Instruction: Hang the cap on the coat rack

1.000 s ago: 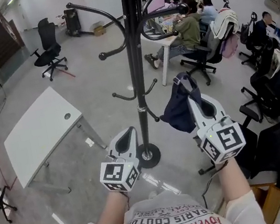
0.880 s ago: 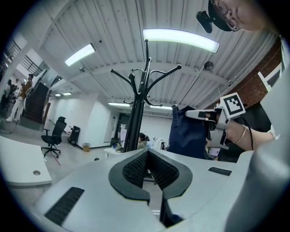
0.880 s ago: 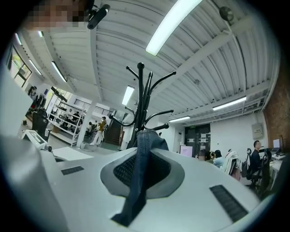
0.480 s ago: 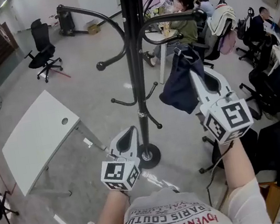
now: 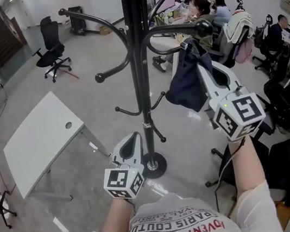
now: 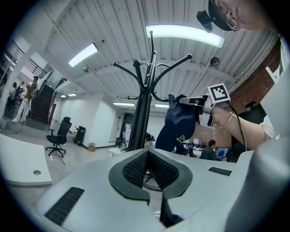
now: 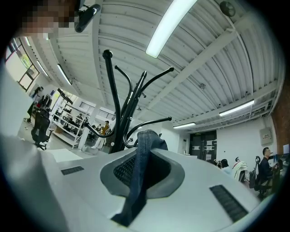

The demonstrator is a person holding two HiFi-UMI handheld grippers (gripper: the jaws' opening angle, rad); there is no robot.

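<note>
Right gripper view: my right gripper (image 7: 144, 144) has its jaws pinching a band of blue fabric, part of the cap (image 7: 141, 172). Seen from the head view, the dark blue cap (image 5: 185, 83) hangs from those jaws, held up beside the black coat rack (image 5: 138, 70) and just under one curved hook (image 5: 171, 28) (whether it touches, I cannot tell). My left gripper (image 6: 147, 153) has its jaws pressed together on nothing. It sits low, near the rack's round base (image 5: 153, 166).
</note>
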